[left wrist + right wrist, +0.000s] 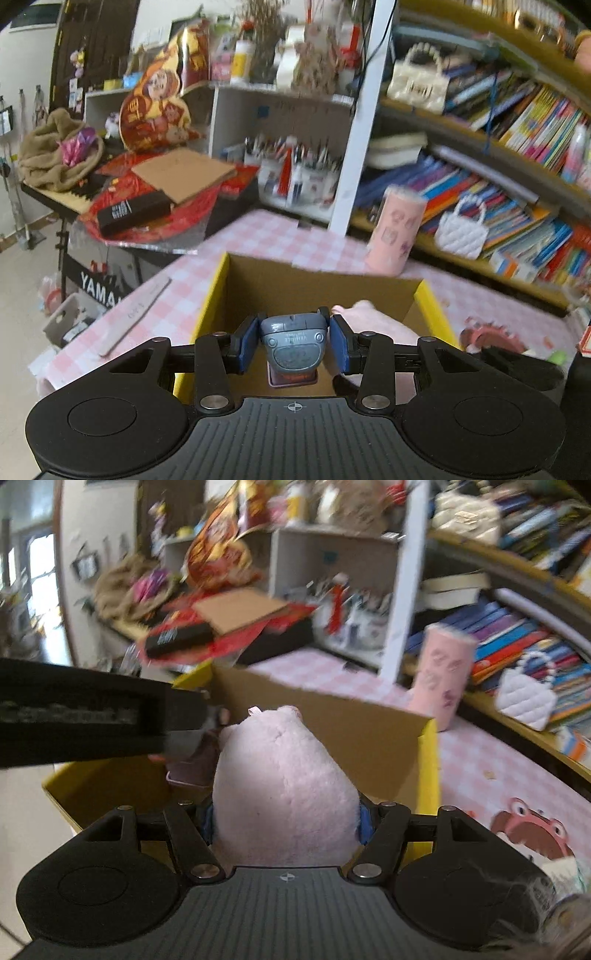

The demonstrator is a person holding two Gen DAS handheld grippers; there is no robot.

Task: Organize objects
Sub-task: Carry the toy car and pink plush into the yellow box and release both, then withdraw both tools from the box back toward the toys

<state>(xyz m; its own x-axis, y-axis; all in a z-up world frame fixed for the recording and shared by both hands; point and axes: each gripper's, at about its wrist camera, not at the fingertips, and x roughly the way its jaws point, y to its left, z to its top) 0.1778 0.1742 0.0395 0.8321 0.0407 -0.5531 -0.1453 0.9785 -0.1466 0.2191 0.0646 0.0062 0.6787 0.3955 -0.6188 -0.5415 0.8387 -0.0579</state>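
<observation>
My left gripper [293,341] is shut on a small grey toy device [293,343] with buttons, and holds it over the open cardboard box [317,278] with yellow flaps. My right gripper [286,819] is shut on a pale pink plush toy [280,786], which bulges up between its blue pads and hides most of them. It hangs over the same box [369,723]. Part of the plush [369,314] shows to the right in the left wrist view. The left gripper's black body [92,716] crosses the left side of the right wrist view.
The box stands on a table with a pink checked cloth [266,236]. A pink cylinder [397,230] stands behind it, beside a white post [360,125]. A grey ruler [136,315] lies to the left. Crowded bookshelves [517,155] fill the right. A pink frog toy [528,830] lies on the right.
</observation>
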